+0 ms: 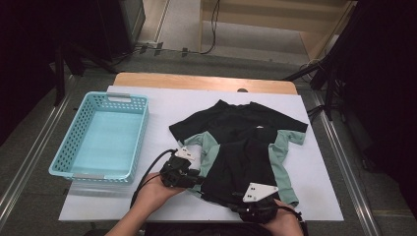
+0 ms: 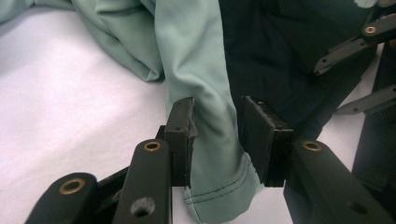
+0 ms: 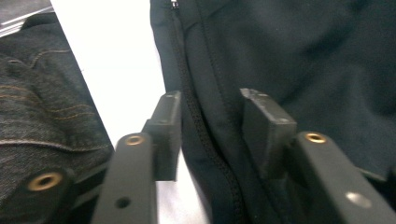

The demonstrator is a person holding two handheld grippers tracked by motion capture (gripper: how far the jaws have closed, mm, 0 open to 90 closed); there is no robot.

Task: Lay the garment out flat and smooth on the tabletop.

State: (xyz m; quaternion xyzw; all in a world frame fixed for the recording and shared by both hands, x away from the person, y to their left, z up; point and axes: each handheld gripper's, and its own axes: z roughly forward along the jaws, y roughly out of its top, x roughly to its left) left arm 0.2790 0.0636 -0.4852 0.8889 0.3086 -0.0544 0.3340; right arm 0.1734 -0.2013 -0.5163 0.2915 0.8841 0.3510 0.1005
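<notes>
Mint-green hem (image 2: 219, 186) between left gripper's (image 2: 217, 140) part-open pads, unpinched; black edge (image 3: 205, 154) likewise inside right gripper (image 3: 210, 135). Near table (image 1: 319, 196) edge. Risk: thin fabric slipping free, hold lost.

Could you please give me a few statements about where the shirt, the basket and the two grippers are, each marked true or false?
1. The blue basket holds a folded shirt. False: nothing lies in it.
2. The left gripper has the shirt's mint green hem between its jaws. True.
3. The right gripper is at the black part of the shirt, along a stitched seam. True.
4. The shirt lies inside the basket. False: it is spread on the white table, to the right of the basket.
5. Both grippers work at the shirt's far collar. False: both are at its near edge.
</notes>
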